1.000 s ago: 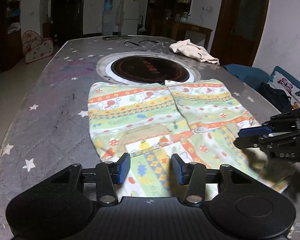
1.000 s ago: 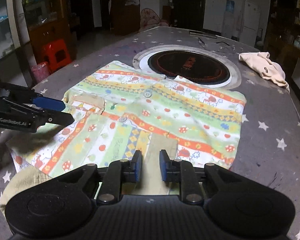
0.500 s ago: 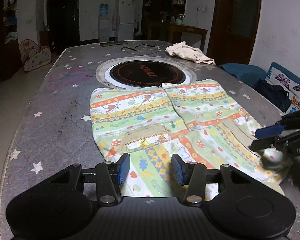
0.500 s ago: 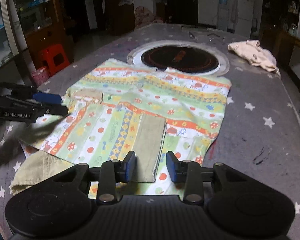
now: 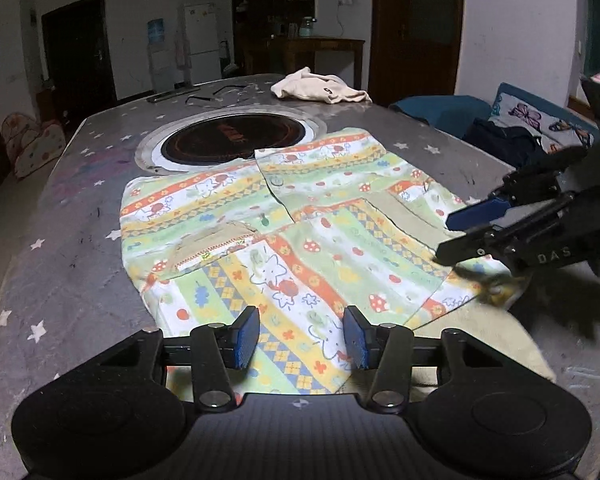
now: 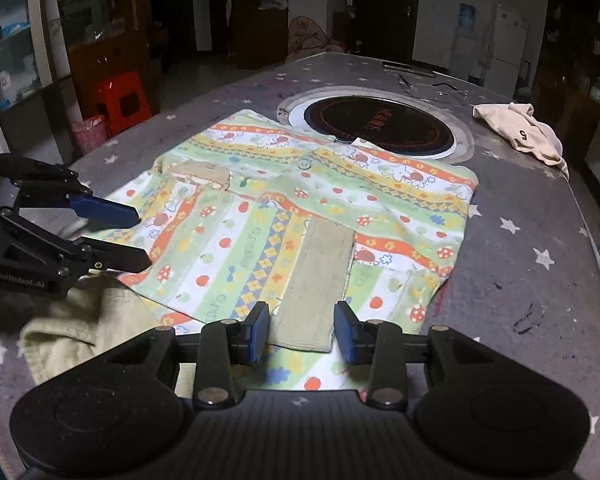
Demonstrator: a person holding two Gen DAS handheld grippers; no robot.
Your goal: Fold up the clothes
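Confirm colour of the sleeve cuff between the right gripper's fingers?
Plain beige sleeve cuff; clearest in right wrist view.

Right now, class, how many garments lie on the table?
2: the patterned shirt spread flat before the round hob, and a crumpled cream garment at the far right edge. None seems hidden.

Left wrist view: your camera sits just behind the left gripper (image 5: 300,336), low and close, tilted down along the grey star-printed tabletop (image 5: 72,248) toward the far doors.

Right wrist view: same low, near placement behind the right gripper (image 6: 302,332), facing across the table.

Shared by both: the striped cartoon-print shirt (image 5: 300,232) (image 6: 300,216), round black inset hob (image 5: 232,140) (image 6: 380,124), cream crumpled garment (image 5: 320,88) (image 6: 520,132), and each other's gripper.
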